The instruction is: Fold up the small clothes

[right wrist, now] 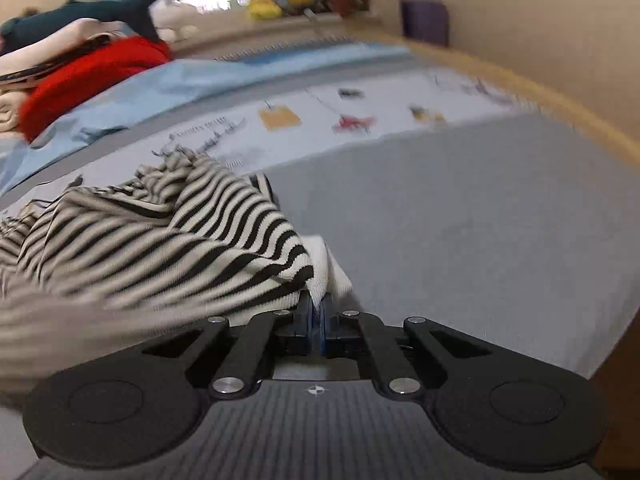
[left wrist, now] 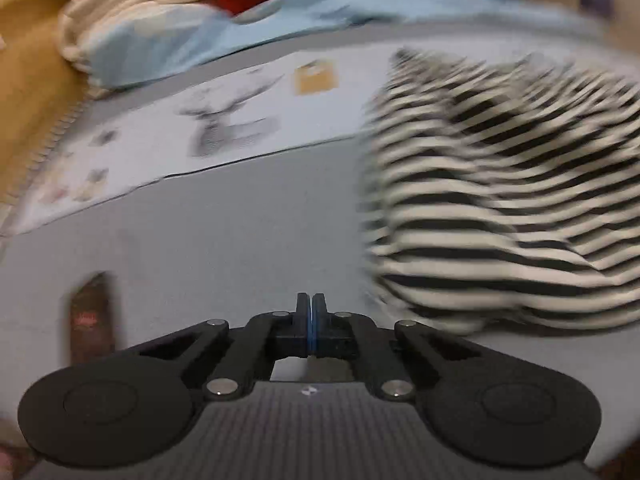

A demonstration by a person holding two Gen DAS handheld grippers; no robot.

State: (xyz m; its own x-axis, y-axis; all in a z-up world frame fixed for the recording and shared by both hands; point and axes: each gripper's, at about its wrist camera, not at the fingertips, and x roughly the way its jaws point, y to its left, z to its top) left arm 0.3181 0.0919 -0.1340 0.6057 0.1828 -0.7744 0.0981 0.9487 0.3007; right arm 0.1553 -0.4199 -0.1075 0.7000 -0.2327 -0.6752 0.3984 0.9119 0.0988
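A black-and-white striped garment (left wrist: 500,192) lies crumpled on the grey bed cover (left wrist: 240,240), to the right of my left gripper (left wrist: 311,304). That gripper is shut, its blue pads pressed together with nothing between them, over bare cover. In the right wrist view the same striped garment (right wrist: 160,240) spreads to the left. My right gripper (right wrist: 317,306) is shut on a white edge of the garment (right wrist: 320,276) at its near right corner.
A pile of cream, red and light blue clothes (left wrist: 160,12) sits at the far side of the bed, also visible as a pile of clothes (right wrist: 80,76). A printed white band (right wrist: 360,120) crosses the cover. A wooden bed edge (right wrist: 560,100) runs on the right. A dark small object (left wrist: 90,316) lies near left.
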